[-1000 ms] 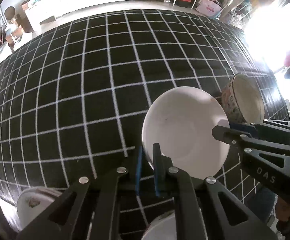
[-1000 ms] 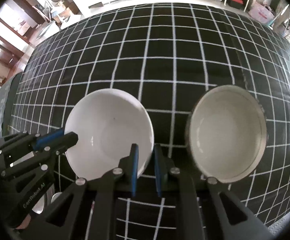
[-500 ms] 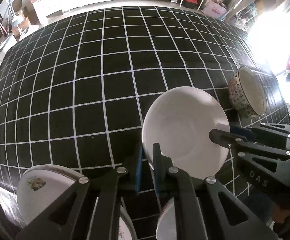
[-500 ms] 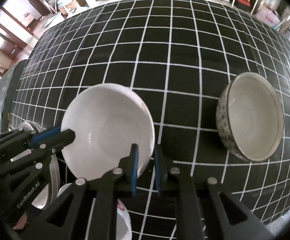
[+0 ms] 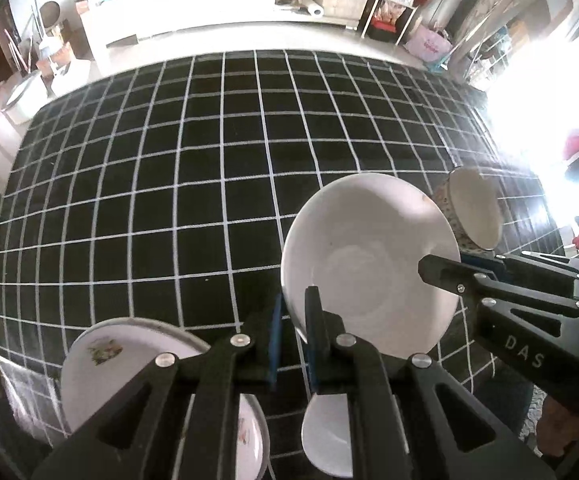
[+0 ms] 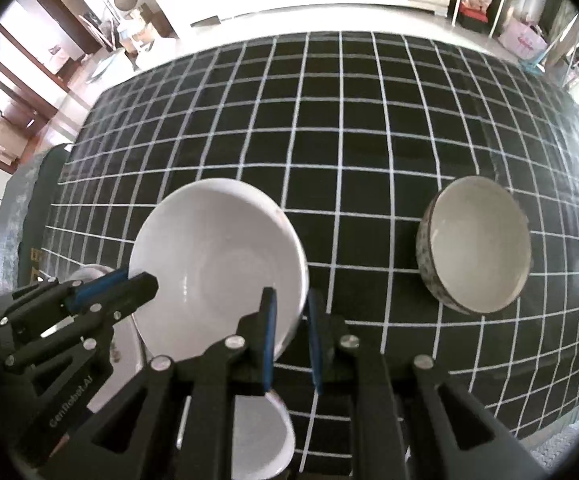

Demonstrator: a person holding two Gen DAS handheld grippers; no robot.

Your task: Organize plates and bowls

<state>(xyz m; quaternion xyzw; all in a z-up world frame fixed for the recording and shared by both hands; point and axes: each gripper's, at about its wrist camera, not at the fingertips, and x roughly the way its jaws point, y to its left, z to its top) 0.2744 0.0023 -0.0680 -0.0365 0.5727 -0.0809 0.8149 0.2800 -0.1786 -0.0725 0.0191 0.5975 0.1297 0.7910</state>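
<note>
Jaws of left gripper (image 5: 291, 312) and right gripper (image 6: 289, 312) both narrow, pinching white bowl (image 6: 217, 256) rim.

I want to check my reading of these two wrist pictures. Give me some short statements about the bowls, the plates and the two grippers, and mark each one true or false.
1. Both grippers hold the white bowl by its rim. True: left gripper, right gripper.
2. The patterned bowl is stacked inside the white bowl. False: it stands apart on the checked tablecloth.
3. A plate with a flower print lies near the left gripper. True.
4. The tablecloth is plain red. False: black with white lines.
</note>
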